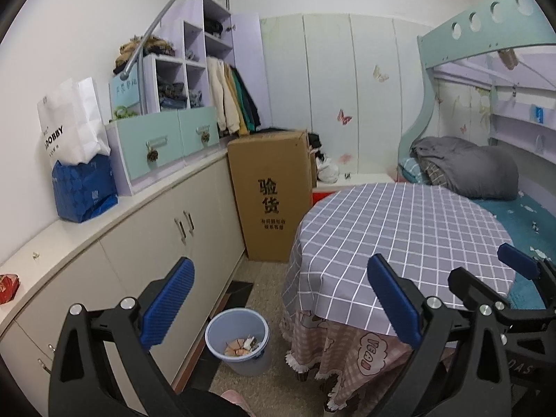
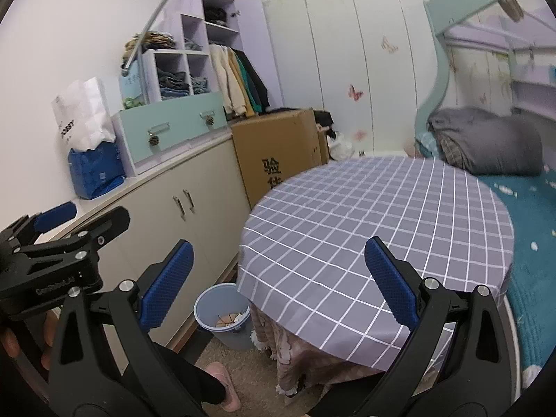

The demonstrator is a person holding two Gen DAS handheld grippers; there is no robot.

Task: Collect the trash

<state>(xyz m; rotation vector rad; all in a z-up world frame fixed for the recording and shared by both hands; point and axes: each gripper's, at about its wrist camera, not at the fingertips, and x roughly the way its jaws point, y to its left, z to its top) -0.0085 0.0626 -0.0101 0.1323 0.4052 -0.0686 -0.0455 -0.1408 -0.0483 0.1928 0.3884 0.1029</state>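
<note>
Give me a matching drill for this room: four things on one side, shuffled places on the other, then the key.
Things:
1. trash bin
2. cardboard box
3. blue bag
4. grey quilt

Places:
A. on the bed
B. on the cabinet top, by the wall
C. on the floor between cabinet and round table
D. on the floor at the cabinet's far end

Pairs: 1-C, 2-D, 3-B, 4-A

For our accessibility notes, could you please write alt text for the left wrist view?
The open, empty left gripper hovers above a blue trash bin holding scraps, between white cabinets and a round table with checked cloth.
</note>
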